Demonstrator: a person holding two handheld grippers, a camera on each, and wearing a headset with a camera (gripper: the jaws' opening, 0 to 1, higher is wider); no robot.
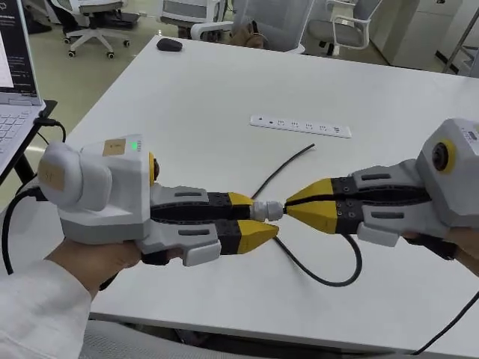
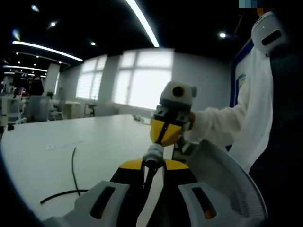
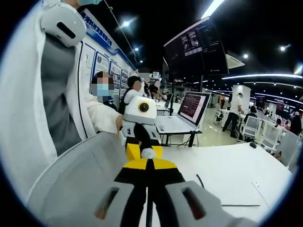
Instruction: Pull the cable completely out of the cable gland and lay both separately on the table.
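1. Yellow-tipped left tongs (image 1: pixel 263 215) clamp the pale cable gland (image 1: pixel 266 210) by its body, jaws narrow around it. The gland hangs in the air over the worktop (image 1: pixel 209 112), near its front edge.
2. Right tongs (image 1: pixel 288 208) are nipped to a point, tip right against the gland's free end, nose to nose with the left. What they pinch is too small to see; my read is the black cable (image 1: pixel 277 172) right where it exits the gland.
3. Cable drops out from behind the right tongs, loops on the worktop, passes below both tongs and runs to a free end near the white power strip (image 1: pixel 299 126). Nearly all of it lies flat.
4. Left gripper view: a dark line runs back from the gland between the jaws. Cable stub or just the jaw gap, cannot tell, so how much is threaded through is unknown.
5. Step in hand, as I judge it: both grips set, pull not yet done. Cable not out, nothing laid down.
6. Next move calls for the left to hold the gland fixed while the right draws straight along the gland's axis. Side load would likely bind the seal. The grip sits tight to the gland, so watch for slip on the jacket and re-grip further out if needed.
7. After that: gland and cable down on the worktop, well apart, gland not on the loop.
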